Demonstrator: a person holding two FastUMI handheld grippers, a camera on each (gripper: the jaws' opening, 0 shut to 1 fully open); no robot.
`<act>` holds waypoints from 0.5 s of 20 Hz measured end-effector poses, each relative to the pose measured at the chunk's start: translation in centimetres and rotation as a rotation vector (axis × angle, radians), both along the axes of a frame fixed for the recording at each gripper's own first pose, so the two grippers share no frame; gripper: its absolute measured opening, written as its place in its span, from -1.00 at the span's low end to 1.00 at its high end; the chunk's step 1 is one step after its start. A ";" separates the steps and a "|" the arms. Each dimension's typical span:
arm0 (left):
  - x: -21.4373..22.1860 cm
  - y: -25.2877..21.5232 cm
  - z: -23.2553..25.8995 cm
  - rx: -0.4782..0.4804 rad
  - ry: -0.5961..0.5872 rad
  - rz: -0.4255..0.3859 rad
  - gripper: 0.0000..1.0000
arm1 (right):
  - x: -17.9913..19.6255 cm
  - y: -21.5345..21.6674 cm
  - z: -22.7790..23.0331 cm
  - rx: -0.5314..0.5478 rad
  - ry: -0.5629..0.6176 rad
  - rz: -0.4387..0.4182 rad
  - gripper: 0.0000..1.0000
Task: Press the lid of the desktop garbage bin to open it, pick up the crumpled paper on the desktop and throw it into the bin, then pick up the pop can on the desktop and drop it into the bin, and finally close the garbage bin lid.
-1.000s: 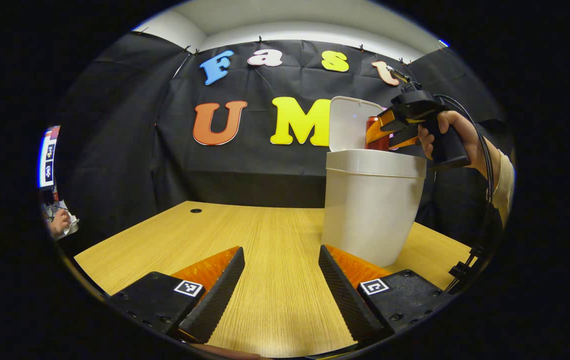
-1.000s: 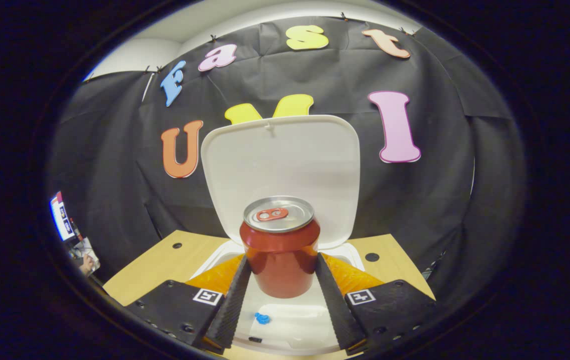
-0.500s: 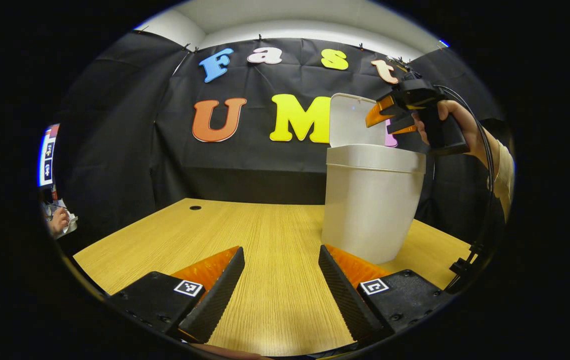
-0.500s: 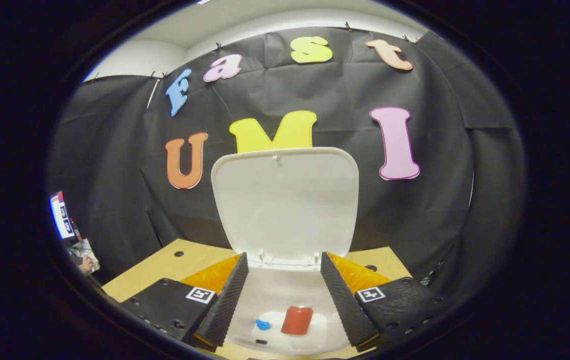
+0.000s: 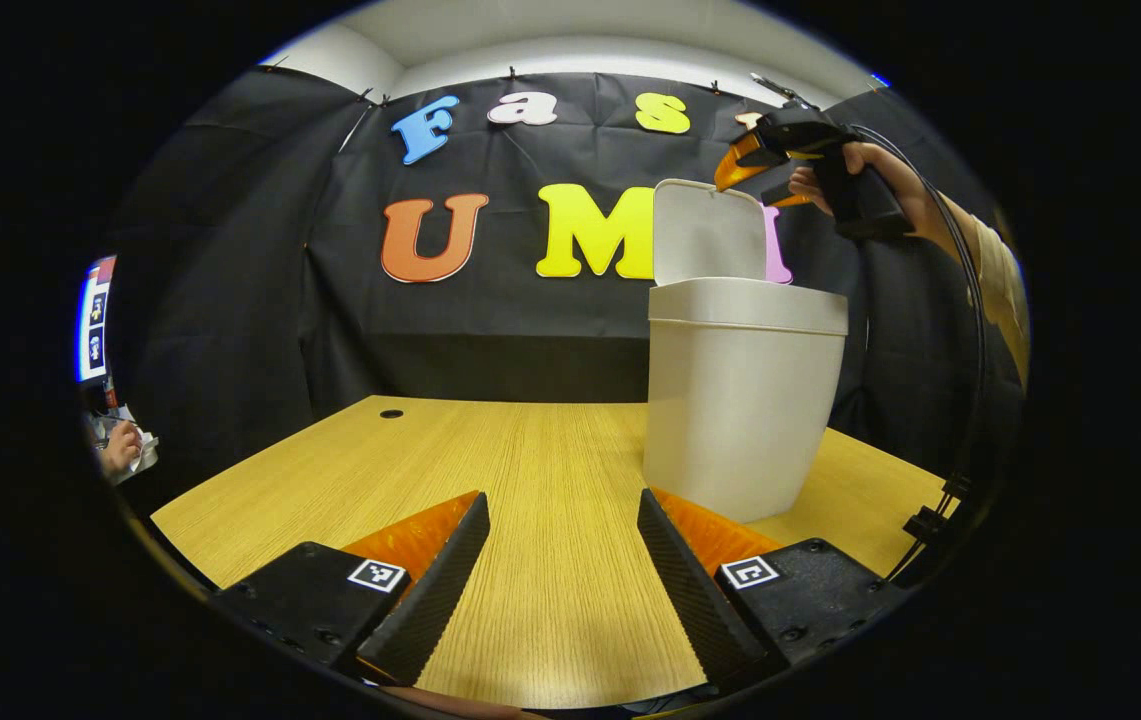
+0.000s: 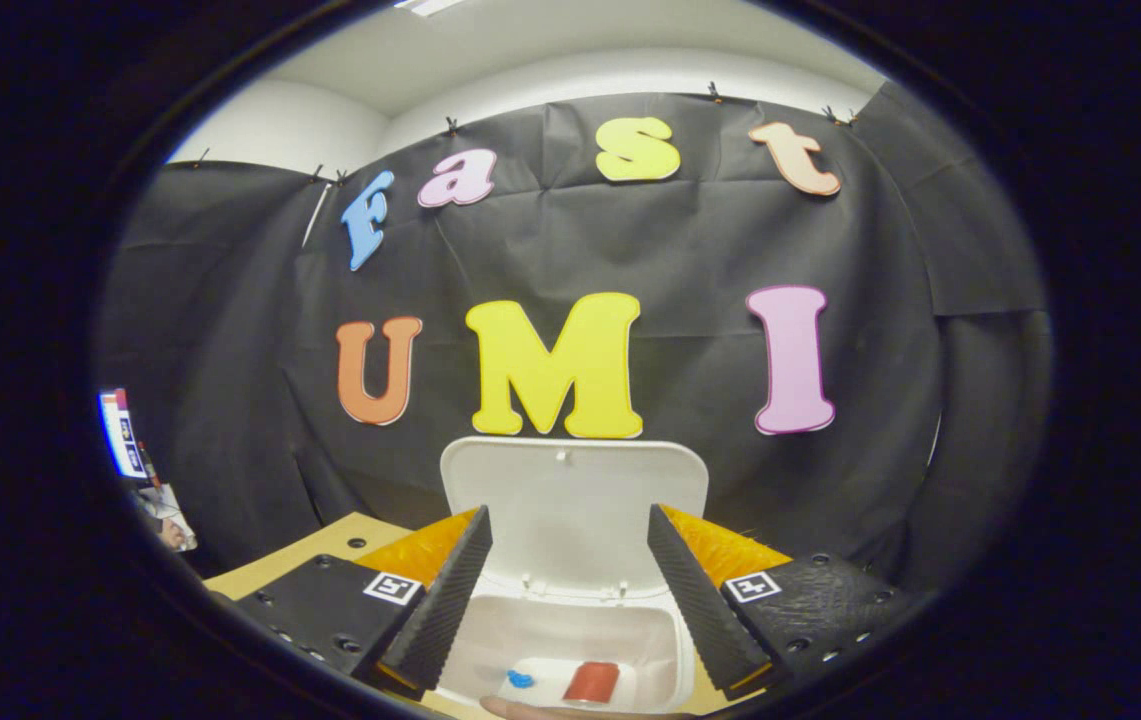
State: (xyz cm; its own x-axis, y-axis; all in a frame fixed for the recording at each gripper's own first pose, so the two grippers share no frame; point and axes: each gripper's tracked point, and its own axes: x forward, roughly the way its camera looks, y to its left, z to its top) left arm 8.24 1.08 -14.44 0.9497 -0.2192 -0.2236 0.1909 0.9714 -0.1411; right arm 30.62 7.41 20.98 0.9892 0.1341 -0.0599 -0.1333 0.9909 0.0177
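- Right gripper (image 6: 568, 570): jaws spread wide, holding nothing, poised above the open garbage bin (image 6: 570, 640); in the left gripper view it sits high beside the raised lid (image 5: 708, 232), gripped by a hand (image 5: 880, 185).
- Pop can (image 6: 592, 681): lying at the bottom inside the bin (next to something small and blue).
- Left gripper (image 5: 562, 570): jaws wide apart, empty, low over the wooden desktop (image 5: 490, 470), near the bin's base.

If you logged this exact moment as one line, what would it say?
pop can: inside bin | lid: up | right gripper: open above bin | left gripper: open over table
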 end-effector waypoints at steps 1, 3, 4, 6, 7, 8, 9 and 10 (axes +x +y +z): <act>0.0 -0.1 -0.1 -0.004 0.003 -0.002 0.96 | 0.5 0.0 0.8 0.009 -0.012 -0.005 0.90; 0.0 0.1 0.1 -0.009 0.001 0.003 0.97 | 1.5 -0.1 2.6 0.026 -0.041 -0.018 0.88; 0.0 0.3 0.0 -0.011 0.001 0.006 0.97 | 2.2 -0.1 3.4 0.040 -0.063 -0.025 0.90; 0.0 0.4 0.1 -0.012 -0.003 0.005 0.97 | 3.4 0.3 4.8 0.067 -0.112 -0.024 0.87; 0.0 0.5 0.2 -0.014 -0.006 0.008 0.97 | 4.1 0.6 5.1 0.064 -0.127 -0.025 0.88; 0.1 0.5 0.2 -0.017 -0.008 0.006 0.97 | 4.9 0.6 5.0 0.057 -0.125 -0.034 0.89; 0.1 0.5 0.1 -0.020 -0.009 0.002 0.97 | 5.9 0.5 4.8 0.057 -0.116 -0.050 0.93; 0.0 0.3 -0.1 -0.021 -0.011 -0.003 0.97 | 6.8 0.3 4.7 0.068 -0.108 -0.073 0.96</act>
